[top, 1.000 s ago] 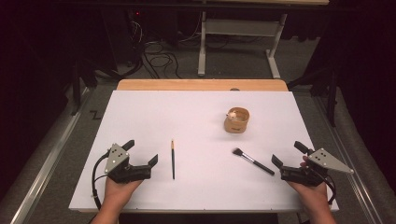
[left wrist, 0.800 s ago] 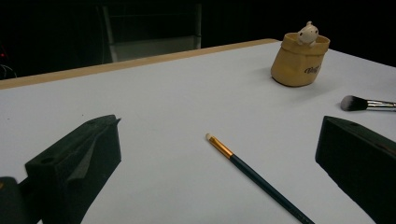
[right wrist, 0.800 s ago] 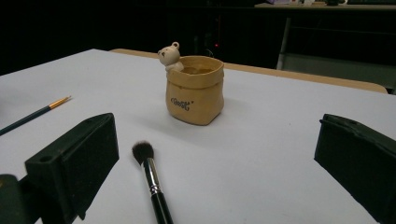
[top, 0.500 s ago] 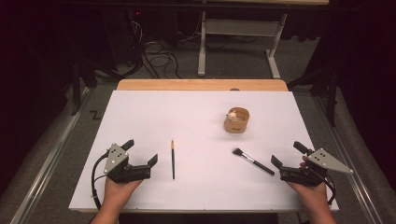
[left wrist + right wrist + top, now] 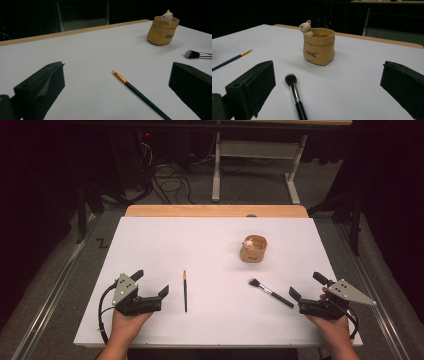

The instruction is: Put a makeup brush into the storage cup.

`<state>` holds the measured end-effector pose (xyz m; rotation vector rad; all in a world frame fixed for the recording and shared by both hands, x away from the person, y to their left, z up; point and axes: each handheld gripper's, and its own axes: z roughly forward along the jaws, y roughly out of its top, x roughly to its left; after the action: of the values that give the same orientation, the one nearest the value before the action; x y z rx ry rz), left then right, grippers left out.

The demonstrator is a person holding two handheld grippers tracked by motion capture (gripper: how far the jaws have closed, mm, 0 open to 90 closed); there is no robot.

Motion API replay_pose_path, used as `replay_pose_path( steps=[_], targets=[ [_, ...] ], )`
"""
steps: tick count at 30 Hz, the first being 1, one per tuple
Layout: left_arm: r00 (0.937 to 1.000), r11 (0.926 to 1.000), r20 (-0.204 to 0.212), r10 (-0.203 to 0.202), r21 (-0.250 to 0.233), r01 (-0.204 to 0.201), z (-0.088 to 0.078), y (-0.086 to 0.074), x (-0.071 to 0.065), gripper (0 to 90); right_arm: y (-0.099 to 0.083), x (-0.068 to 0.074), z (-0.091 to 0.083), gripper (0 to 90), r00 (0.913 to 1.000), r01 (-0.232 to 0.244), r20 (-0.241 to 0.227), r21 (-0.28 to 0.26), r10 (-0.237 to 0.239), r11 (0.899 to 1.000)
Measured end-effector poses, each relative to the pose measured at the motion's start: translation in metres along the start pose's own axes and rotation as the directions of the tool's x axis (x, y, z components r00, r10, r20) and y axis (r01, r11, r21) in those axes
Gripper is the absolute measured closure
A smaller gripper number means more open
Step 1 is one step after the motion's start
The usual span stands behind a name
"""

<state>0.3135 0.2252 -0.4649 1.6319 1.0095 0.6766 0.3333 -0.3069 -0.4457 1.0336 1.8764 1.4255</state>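
Now both tongs spread wide, empty, near desk's front corners: left gripper (image 5: 150, 285), right gripper (image 5: 309, 286). Thin paintbrush (image 5: 185, 291) flat just beside left one; makeup brush (image 5: 271, 293) just beside right one. Tan pot (image 5: 254, 248) right of centre.

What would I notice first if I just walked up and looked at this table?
Probably the little tan pot with a tiny bear peeking over its rim, standing toward the far right of the white table. Next, two brushes lying flat: a thin paintbrush near the left gripper and a fluffy makeup brush near the right gripper. Both grippers have their jaws wide apart, holding nothing.
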Motion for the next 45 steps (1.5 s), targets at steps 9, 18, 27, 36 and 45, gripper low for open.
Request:
replay_pose_path(
  steps=[9, 18, 27, 36, 45],
  targets=[
    [0.9999, 0.9979, -0.014, 0.003, 0.064, -0.002, 0.004, -0.002, 0.001, 1.8, -0.001, 0.0, 0.002, 0.3, 1.0, 0.003, -0.004, 0.007, -0.003, 1.0],
    [0.9992, 0.9934, -0.027, -0.031, 0.109, 0.034, 0.006, -0.003, 0.005, 3.0, -0.002, 0.0, 0.002, 0.3, 1.0, 0.005, 0.003, 0.016, -0.005, 1.0],
    [0.9955, 0.9846, -0.055, -0.077, 0.153, 0.085, 0.004, -0.002, 0.013, 6.3, 0.002, 0.004, 0.005, 0.3, 0.9989, 0.044, 0.015, 0.04, -0.044, 0.998],
    [0.9946, 0.9723, -0.07, -0.077, 0.216, 0.09, 0.006, 0.004, 0.012, 7.2, 0.003, -0.001, 0.006, 0.3, 0.9997, 0.025, 0.003, 0.03, -0.025, 0.999],
    [0.9932, 0.9532, -0.097, -0.064, 0.289, 0.089, 0.012, 0.006, 0.009, 7.2, -0.006, -0.006, 0.001, 0.3, 0.9999, 0.003, 0.01, 0.046, -0.003, 0.999]
  ],
)
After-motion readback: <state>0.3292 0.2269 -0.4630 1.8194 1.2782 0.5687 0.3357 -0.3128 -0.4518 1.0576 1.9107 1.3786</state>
